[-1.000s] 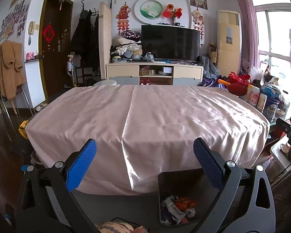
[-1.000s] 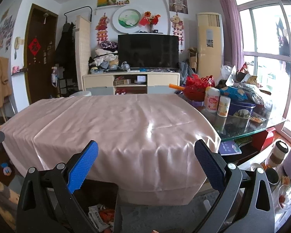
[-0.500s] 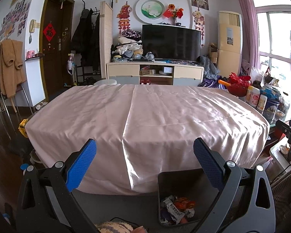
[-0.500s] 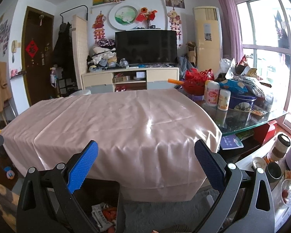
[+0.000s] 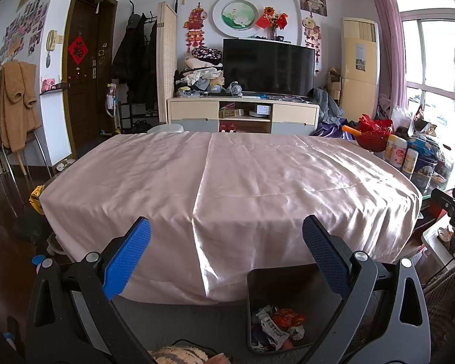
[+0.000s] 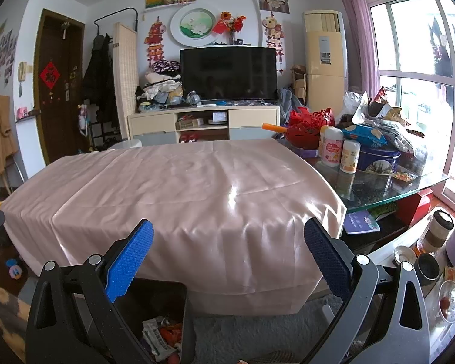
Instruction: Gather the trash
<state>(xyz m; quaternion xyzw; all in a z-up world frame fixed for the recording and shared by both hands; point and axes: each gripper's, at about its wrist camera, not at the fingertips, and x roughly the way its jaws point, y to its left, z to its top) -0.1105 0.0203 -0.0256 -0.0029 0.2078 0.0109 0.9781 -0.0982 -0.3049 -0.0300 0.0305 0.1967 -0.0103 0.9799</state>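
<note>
Cloth (image 5: pixel 227 182) pale pink, glossy, plain. Bin (image 5: pixel 276 279) black; the trash (image 5: pixel 276 324) in it mixed white, orange-red, purple. Pads (image 5: pixel 127 261) bright blue, fine grid texture, on black-grey frames. Rug (image 6: pixel 257 333) grey. Lower left of right view: brown fabric (image 6: pixel 0 312) with tan spots.

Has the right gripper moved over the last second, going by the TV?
Yes. The right gripper tilted downward a little: in its own view the TV sits lower than before, more ceiling shows, and the bin stays at lower left.
</note>
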